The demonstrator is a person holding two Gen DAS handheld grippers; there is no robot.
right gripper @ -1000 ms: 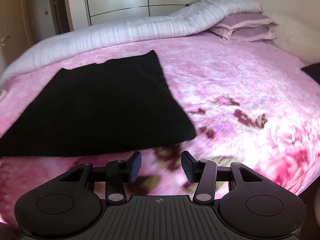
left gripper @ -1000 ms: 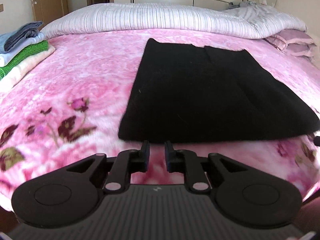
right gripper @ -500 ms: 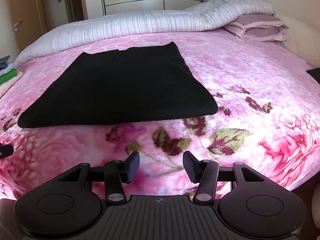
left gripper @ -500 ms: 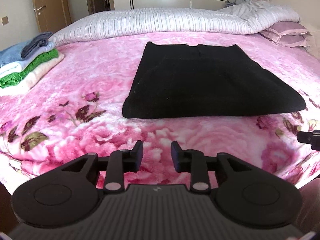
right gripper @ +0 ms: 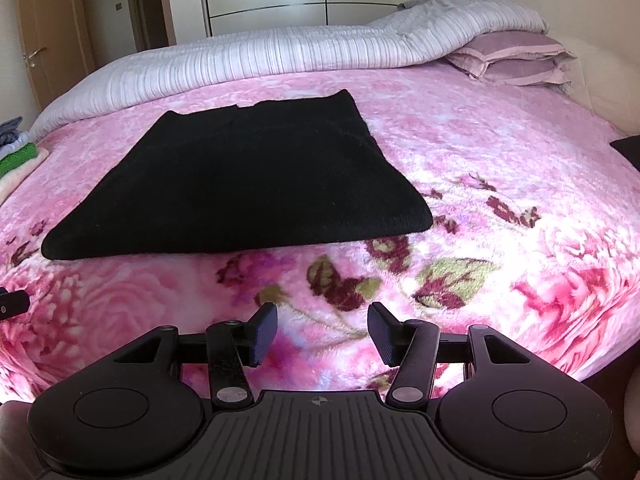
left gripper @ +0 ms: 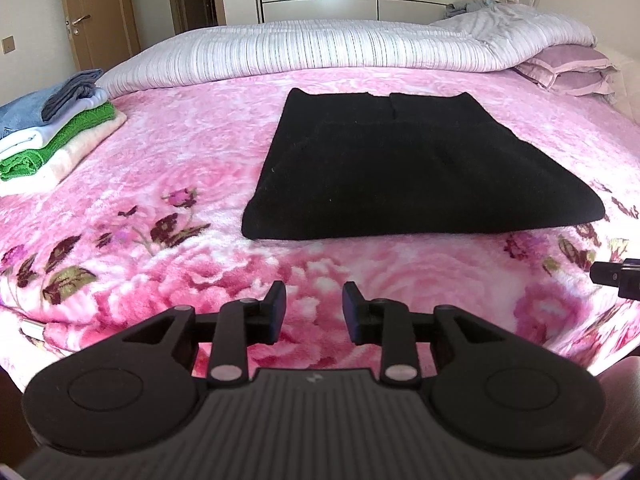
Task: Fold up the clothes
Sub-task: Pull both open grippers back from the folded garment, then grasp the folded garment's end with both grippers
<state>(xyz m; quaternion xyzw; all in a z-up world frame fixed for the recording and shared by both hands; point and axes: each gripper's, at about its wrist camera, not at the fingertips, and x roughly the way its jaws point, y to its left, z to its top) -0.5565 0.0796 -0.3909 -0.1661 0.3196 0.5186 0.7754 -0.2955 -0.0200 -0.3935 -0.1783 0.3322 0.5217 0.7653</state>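
Note:
A black garment (left gripper: pixel 400 168) lies folded into a flat rectangle on the pink floral blanket (left gripper: pixel 168 152); the right wrist view has the same garment (right gripper: pixel 248 184) left of centre. My left gripper (left gripper: pixel 314 304) hovers over the blanket, short of the garment's near left corner, open and holding nothing. My right gripper (right gripper: pixel 322 320) hangs short of the near right corner, its jaws opening with nothing between them. A tip of the right gripper (left gripper: pixel 616 280) pokes in at the left view's right edge.
A stack of folded clothes (left gripper: pixel 52 136) in blue, white, green and cream sits at the bed's left side. A striped duvet (left gripper: pixel 320 48) is rolled along the far edge, with mauve pillows (right gripper: pixel 512 60) at the right. A dark item (right gripper: pixel 628 152) lies at the far right edge.
Both grippers have drawn back from the garment's near edge, which now lies well ahead of them. The left jaws have spread wider; the right jaws have widened a little.

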